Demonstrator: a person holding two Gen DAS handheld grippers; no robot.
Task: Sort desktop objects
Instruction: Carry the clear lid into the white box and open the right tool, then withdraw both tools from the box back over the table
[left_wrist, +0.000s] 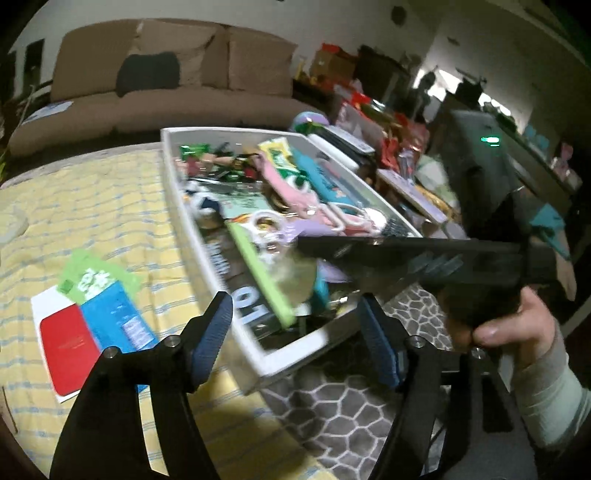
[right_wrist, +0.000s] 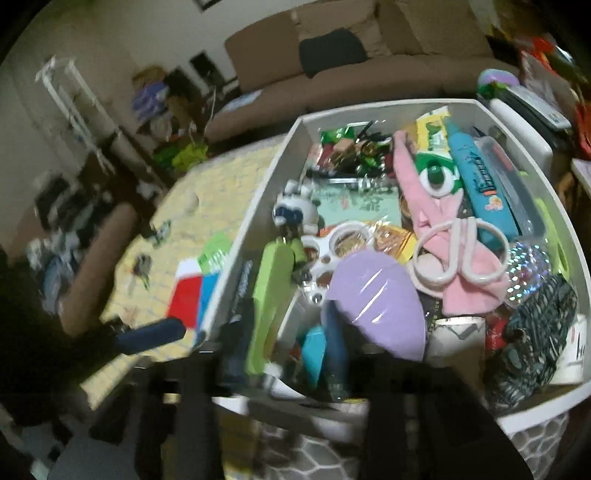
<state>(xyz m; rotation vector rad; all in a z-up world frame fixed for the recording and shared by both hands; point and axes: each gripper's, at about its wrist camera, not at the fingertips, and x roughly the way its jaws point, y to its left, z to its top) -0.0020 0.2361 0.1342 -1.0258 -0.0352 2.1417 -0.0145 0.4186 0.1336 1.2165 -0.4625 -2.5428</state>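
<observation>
A long tan fabric sofa (left_wrist: 155, 70) stood along the far wall, with a dark cushion (left_wrist: 147, 74) leaning against its backrest. In the right wrist view the same sofa (right_wrist: 369, 59) showed behind the desk, and a white wire shelving rack (right_wrist: 70, 99) stood to the left near the wall, beside a blurred heap of boxes and bags (right_wrist: 159, 99). A grey rug with a pale honeycomb pattern (left_wrist: 343, 410) covered the floor below the desk edge. To the right, in the left wrist view, a dim cluttered stretch of red and coloured packages (left_wrist: 373, 110) ran back, and a small green light (left_wrist: 489, 139) glowed on a dark unit
</observation>
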